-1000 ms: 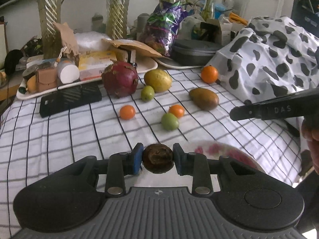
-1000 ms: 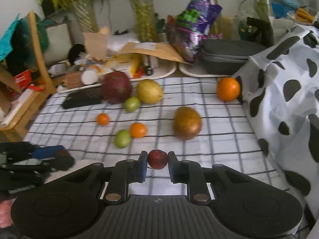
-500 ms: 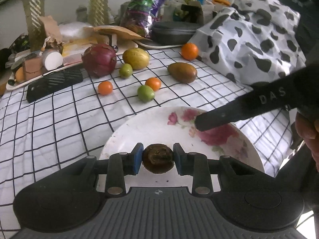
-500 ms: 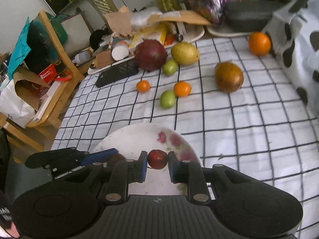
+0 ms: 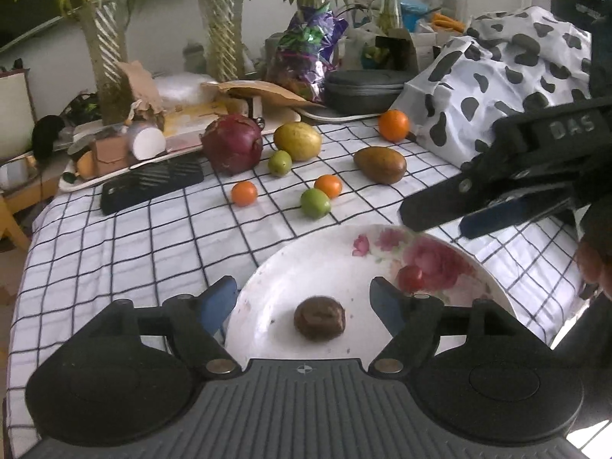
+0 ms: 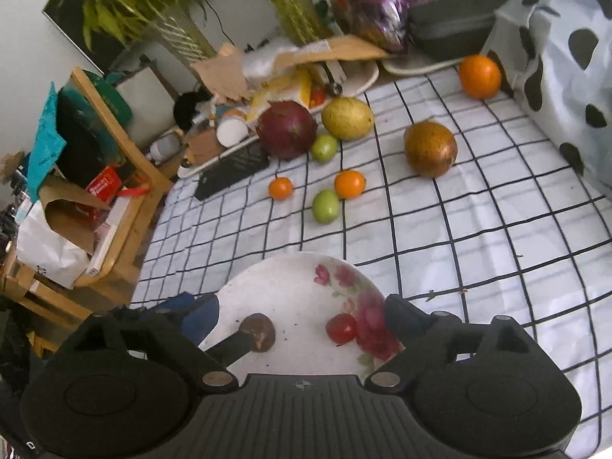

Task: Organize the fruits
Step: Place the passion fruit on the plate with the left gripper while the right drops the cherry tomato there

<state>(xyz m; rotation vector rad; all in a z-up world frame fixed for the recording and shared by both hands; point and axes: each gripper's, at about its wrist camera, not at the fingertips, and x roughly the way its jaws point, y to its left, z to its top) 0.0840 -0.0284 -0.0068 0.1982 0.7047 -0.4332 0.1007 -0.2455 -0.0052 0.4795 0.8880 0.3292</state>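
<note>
The wrinkled brown fruit [image 5: 319, 318] I was pinching half a second ago now lies free on the floral plate [image 5: 306, 264], and the small red fruit [image 6: 341, 327] has dropped from my other tool too; the two rest apart on the plate, near the front edge of the surface. My left gripper [image 5: 304, 300] has its fingers spread wide with nothing between them, and my right gripper [image 6: 302, 315] is just as open and empty. I read that as two fruits delivered, so both tools are free for the next pick. Further back on the checked cloth [image 5: 134, 237] wait two green fruits [image 5: 315, 202], small oranges [image 5: 328, 186], a brown mango [image 5: 380, 165], a yellow mango [image 5: 297, 141], a dragon fruit [image 5: 232, 143] and an orange [image 5: 393, 125] toward the far right corner. A black phone [image 5: 151, 183] lies at the far left, with cluttered trays, plant vases and a cow-print cover behind.
</note>
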